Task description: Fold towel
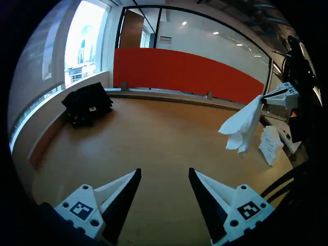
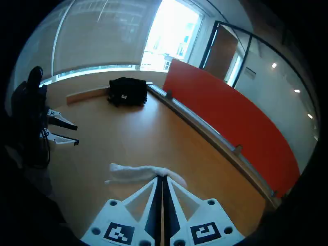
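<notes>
Left gripper view: the left gripper (image 1: 164, 171) gapes wide and empty over the table (image 1: 156, 135). Far off, the right gripper (image 1: 264, 97) dangles the towel (image 1: 242, 125) by one corner. Right gripper view: its jaws pinch closed on the towel. So thin a pinch could slip, dropping it crumpled.

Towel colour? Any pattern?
White, no pattern; the towel shows best in the left gripper view, hanging from the right gripper.

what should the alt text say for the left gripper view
A white towel dangles from the right gripper above a wooden table, at the right. The left gripper points forward in the foreground, fingers open. A black bag sits far left by a window, with a red partition behind.
</notes>
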Demonstrator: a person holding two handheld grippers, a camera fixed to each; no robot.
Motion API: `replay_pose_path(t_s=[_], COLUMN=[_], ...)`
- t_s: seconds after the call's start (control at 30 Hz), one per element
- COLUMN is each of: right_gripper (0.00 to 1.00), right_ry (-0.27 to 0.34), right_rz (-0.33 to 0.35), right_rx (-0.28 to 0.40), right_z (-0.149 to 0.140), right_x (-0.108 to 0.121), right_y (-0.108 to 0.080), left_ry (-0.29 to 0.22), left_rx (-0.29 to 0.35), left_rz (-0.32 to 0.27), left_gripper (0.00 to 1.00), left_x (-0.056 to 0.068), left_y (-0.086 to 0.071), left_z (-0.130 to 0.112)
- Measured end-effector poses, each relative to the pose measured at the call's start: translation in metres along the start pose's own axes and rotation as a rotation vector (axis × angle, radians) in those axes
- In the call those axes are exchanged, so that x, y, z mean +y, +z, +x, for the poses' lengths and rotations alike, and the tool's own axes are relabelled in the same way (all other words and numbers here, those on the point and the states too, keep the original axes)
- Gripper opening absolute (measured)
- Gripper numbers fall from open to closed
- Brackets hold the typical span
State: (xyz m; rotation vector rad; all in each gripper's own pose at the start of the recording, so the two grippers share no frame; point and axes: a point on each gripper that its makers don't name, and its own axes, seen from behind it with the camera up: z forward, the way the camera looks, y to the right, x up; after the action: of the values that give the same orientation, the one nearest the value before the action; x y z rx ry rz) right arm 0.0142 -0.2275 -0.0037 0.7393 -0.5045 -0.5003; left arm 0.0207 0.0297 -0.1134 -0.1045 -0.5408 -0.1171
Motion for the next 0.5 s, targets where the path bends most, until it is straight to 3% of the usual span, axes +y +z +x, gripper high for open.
replay_pose_path(t_s=[0.5], right_gripper=[0.02], right_ry=[0.026], right_rz=[-0.035], right_rx=[-0.019], right_z=[-0.018], right_x=[0.051], right_y=[-0.014], left_ry=[0.02], left_rx=[-0.012], left_rz=[-0.002], left_gripper=[0.85], left_x=[0.007], left_y=[0.006], left_z=[0.0])
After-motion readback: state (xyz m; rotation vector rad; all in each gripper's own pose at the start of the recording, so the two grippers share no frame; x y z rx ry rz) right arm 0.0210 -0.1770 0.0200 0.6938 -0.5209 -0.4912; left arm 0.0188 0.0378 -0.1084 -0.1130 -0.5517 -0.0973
